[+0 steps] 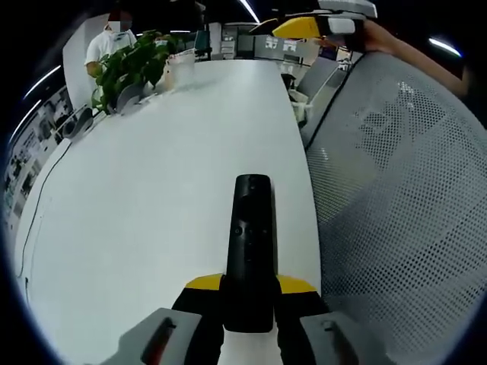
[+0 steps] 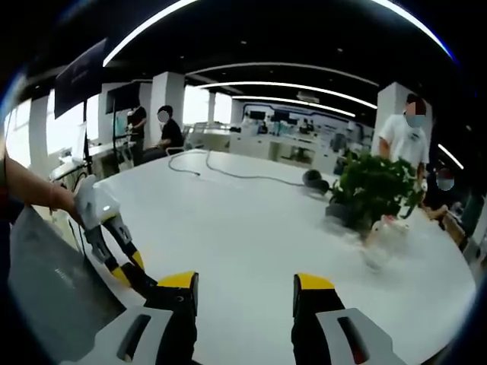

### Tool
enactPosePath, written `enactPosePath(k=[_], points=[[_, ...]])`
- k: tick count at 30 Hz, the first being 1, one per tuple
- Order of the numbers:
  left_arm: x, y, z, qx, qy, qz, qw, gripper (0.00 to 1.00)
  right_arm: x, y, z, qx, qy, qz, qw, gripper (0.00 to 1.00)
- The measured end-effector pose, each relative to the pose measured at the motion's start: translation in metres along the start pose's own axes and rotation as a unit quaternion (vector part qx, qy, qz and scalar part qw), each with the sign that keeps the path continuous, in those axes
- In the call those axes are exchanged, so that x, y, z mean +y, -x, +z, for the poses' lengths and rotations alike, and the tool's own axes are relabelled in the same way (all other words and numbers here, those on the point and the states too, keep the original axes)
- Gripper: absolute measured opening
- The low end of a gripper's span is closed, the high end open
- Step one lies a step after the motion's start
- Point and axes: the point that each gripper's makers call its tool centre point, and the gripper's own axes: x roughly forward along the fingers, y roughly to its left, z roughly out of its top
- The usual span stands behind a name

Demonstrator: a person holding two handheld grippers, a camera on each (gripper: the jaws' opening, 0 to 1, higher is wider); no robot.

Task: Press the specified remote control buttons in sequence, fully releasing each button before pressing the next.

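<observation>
A long black remote control [image 1: 251, 228] points away over the white table [image 1: 152, 198], its near end clamped between the yellow-tipped jaws of my left gripper [image 1: 251, 286], which is shut on it. My right gripper [image 2: 246, 283] hangs above the table with its jaws open and nothing between them. In the left gripper view the right gripper [image 1: 308, 29] shows far off at the top, held by a hand. In the right gripper view the left gripper [image 2: 120, 251] comes in low on the left, held by a hand.
A potted green plant [image 1: 133, 65] [image 2: 374, 186] stands near the table's far edge beside a pale container [image 1: 180, 68]. A grey mesh chair back [image 1: 403, 205] rises at the table's right side. A cable [image 2: 228, 175] trails across the table. People stand and sit in the background.
</observation>
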Motion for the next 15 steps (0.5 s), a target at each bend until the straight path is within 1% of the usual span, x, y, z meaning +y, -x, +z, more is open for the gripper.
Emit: enactPosePath(k=[6,10,15], points=[[0.0002,-0.0001,0.0005,-0.002,0.001,0.001,1.0000,0.24,0.0005,0.0000,-0.0010,0.004,0.002,-0.001,1.0000,0.47],[0.0000,0.0000,0.0002,-0.002,-0.005,0.001,1.0000,0.24,0.0007,-0.0008,-0.0021,0.008,0.003,0.001,1.0000,0.48],[-0.0001,-0.0005,-0.0001,0.005,-0.014,0.005,0.9999,0.24,0.0048,-0.0023,-0.0017,0.012,0.003,0.013,0.9998,0.48]])
